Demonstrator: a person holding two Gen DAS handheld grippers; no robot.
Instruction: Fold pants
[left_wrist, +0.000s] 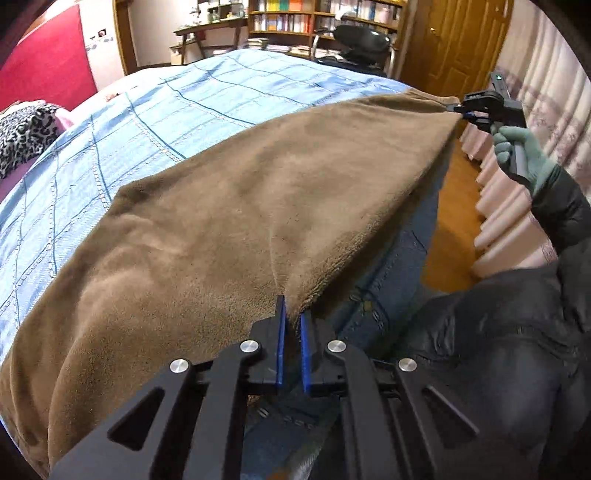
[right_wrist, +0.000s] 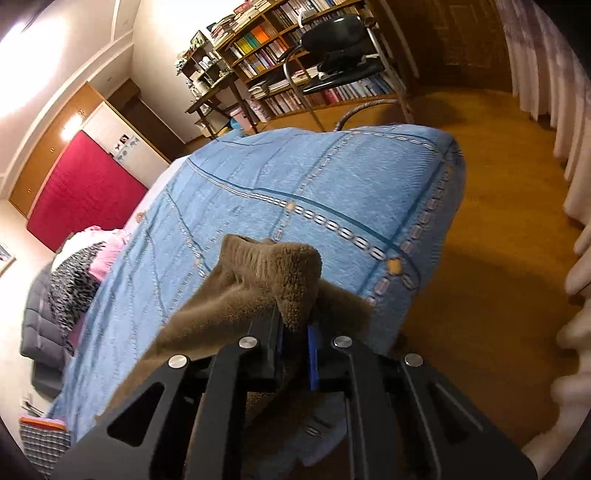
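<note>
Brown fleece pants (left_wrist: 240, 206) lie spread across a blue bedspread (left_wrist: 155, 110). My left gripper (left_wrist: 291, 314) is shut on their near edge, with a pinch of cloth gathered between the blue pads. Far right in that view, my right gripper (left_wrist: 461, 110), held in a green-gloved hand (left_wrist: 524, 158), is clamped on the far corner of the pants. The right wrist view shows the right gripper (right_wrist: 295, 325) shut on a bunched brown corner of the pants (right_wrist: 273, 269), which folds over the fingers above the bedspread (right_wrist: 332, 177).
The bed edge drops to a wooden floor (right_wrist: 498, 240) on the right, with pale curtains (left_wrist: 546, 96) beyond. A leopard-print cushion (left_wrist: 26, 136) lies at the bed's left. A black chair (right_wrist: 340, 48) and bookshelves (right_wrist: 266, 44) stand past the bed. A dark jacket sleeve (left_wrist: 517, 332) fills the lower right.
</note>
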